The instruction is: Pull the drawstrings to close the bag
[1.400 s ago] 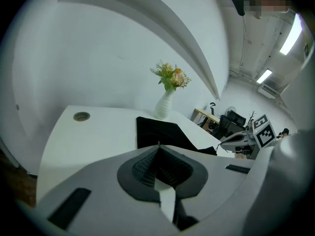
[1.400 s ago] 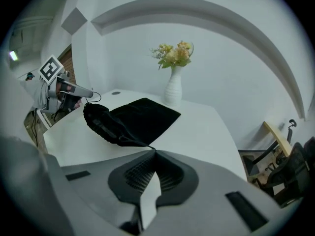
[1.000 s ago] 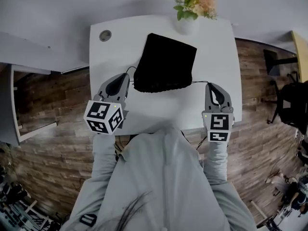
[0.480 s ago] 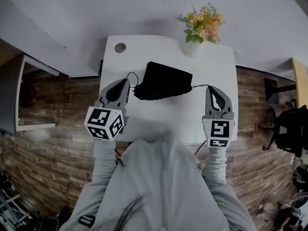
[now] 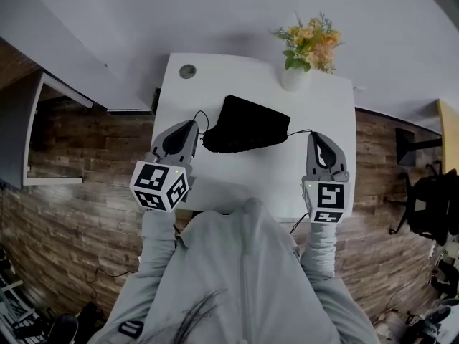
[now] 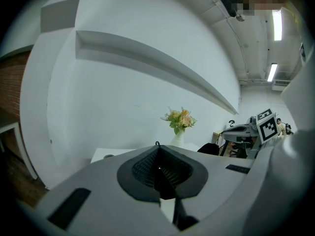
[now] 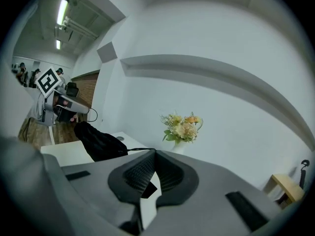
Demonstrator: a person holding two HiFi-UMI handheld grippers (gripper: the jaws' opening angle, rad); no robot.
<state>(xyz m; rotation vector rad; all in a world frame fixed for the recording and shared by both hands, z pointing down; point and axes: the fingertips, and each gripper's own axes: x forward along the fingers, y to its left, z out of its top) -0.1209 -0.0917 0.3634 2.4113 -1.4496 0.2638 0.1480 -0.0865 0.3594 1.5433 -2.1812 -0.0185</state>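
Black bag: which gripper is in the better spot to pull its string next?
Probably the right gripper: the right cord it pinches runs straight to the bag. The left gripper pinches the left cord too, but that one loops slack.

The bag is laid mid-worktop before the flowers, flanked by the left gripper and right gripper, each joined to it by a drawstring.
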